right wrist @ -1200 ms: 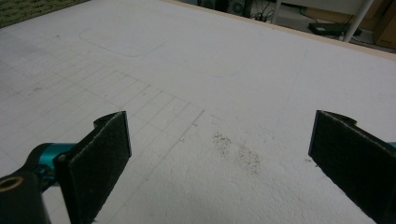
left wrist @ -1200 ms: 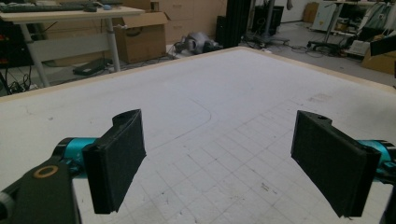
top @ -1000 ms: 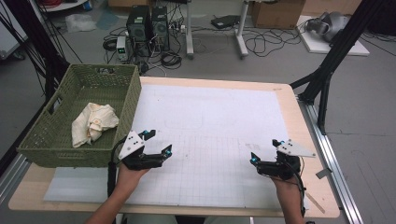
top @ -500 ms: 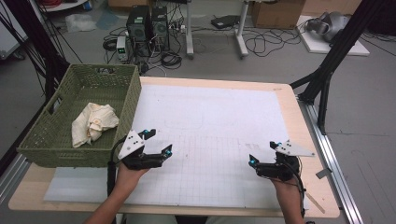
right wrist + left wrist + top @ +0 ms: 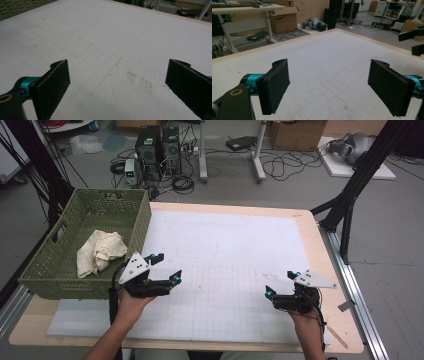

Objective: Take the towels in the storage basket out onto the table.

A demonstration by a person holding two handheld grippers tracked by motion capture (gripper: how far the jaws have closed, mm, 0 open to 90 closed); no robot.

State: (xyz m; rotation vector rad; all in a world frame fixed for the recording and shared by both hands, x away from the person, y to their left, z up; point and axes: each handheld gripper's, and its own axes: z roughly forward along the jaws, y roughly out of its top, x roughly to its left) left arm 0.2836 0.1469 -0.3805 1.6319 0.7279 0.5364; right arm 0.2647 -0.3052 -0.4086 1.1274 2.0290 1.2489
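A cream cloth (image 5: pixel 100 251) lies crumpled in a green woven basket (image 5: pixel 55 279) at the table's left. My left gripper (image 5: pixel 167 266) hovers just right of the basket, over the white grid mat (image 5: pixel 225 250). It is open, with nothing between its black pads (image 5: pixel 274 86). My right gripper (image 5: pixel 280 283) is held near the front right of the mat. It too is open, and its pads (image 5: pixel 53 81) stand wide apart above bare mat (image 5: pixel 112 50). In the left gripper view, part of the other gripper (image 5: pixel 412 37) shows at the right edge.
The mat covers most of the wooden table (image 5: pixel 320 245). A corner of the basket (image 5: pixel 15 6) shows far left in the right gripper view. Behind the table the floor holds computer towers (image 5: pixel 157 147), cables and boxes. A black frame leg (image 5: pixel 350 205) stands at the right.
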